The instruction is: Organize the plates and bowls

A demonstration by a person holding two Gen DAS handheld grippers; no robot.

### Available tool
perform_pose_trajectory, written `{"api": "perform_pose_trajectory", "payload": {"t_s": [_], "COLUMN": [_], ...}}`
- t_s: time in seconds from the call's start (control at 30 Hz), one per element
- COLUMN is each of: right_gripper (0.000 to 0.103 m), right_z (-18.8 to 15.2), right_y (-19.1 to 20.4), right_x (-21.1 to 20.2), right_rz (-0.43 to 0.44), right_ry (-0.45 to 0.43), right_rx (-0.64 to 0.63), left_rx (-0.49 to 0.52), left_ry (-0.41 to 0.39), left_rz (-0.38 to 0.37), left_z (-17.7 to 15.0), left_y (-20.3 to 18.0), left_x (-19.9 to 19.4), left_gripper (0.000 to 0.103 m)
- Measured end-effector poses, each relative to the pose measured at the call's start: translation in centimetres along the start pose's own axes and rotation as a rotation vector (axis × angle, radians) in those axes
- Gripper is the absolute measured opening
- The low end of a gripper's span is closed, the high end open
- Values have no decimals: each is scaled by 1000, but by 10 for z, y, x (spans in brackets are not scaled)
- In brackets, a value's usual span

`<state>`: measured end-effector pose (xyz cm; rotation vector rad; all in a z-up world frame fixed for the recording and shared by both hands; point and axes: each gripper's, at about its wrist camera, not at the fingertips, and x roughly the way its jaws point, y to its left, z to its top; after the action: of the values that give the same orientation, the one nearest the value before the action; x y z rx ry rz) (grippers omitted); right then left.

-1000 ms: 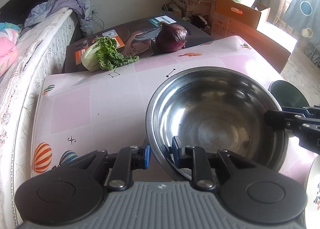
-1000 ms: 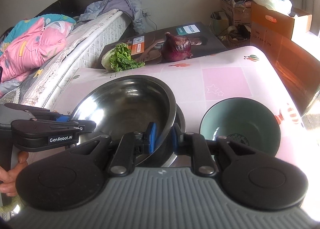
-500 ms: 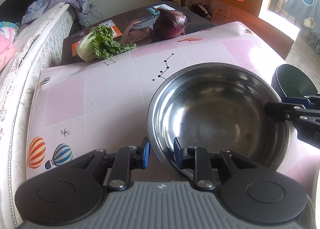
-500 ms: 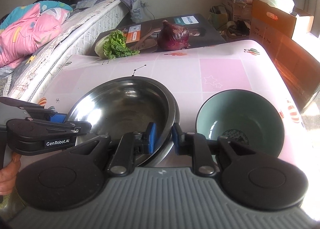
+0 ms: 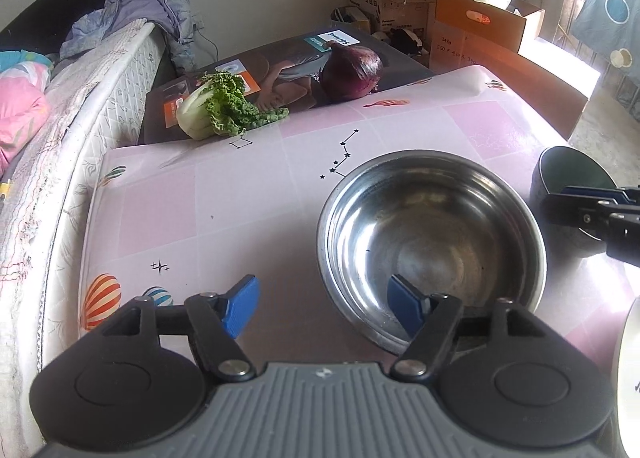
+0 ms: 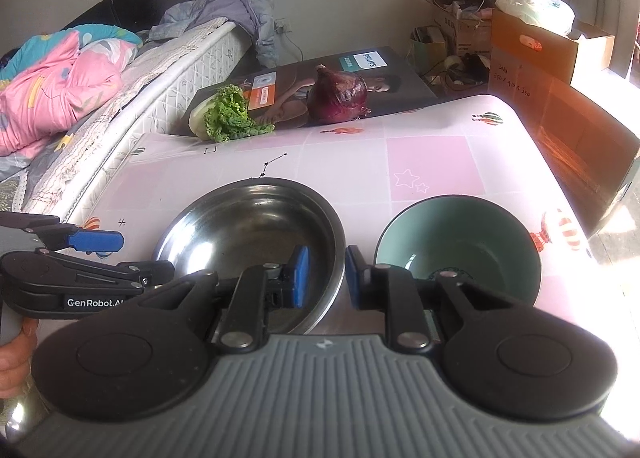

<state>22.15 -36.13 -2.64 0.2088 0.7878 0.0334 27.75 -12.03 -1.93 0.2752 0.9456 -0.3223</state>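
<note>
A steel bowl (image 5: 432,242) rests on the pink table (image 5: 224,194); it also shows in the right wrist view (image 6: 248,234). A teal bowl (image 6: 456,250) stands to its right, seen as a dark bowl (image 5: 572,174) in the left wrist view. My left gripper (image 5: 324,306) is open wide, its right finger inside the steel bowl's near rim and its left finger outside. My right gripper (image 6: 324,274) is open a little, astride the steel bowl's right rim without pinching it. A white plate edge (image 5: 630,370) shows at the far right.
A lettuce (image 5: 220,110) and a red onion (image 5: 352,72) lie at the table's far edge against a dark Philips box (image 5: 280,66). A mattress (image 5: 80,98) runs along the left. Cardboard boxes (image 5: 480,26) stand behind on the right.
Both grippers have let go of the steel bowl's rim; the left opened wide, the right slightly. The bowl now sits on the table.
</note>
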Motion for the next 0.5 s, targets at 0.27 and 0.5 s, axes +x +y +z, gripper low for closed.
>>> {"api": "perform_pose_trajectory", "payload": {"t_s": [0.27, 0.5], "right_gripper": [20, 23], "right_z": [-5, -13], "right_y": [-4, -19], "right_x": [-39, -72], "right_rz": [44, 19], "right_ry": [-33, -41], "right_rx": [17, 17], "left_rx": [-11, -8], "left_ry": [-29, -63], "left_rz": [-39, -94], "left_z": [-7, -5], "left_y": [-6, -22], "left_x": [-32, -48], "left_gripper": [79, 79]}}
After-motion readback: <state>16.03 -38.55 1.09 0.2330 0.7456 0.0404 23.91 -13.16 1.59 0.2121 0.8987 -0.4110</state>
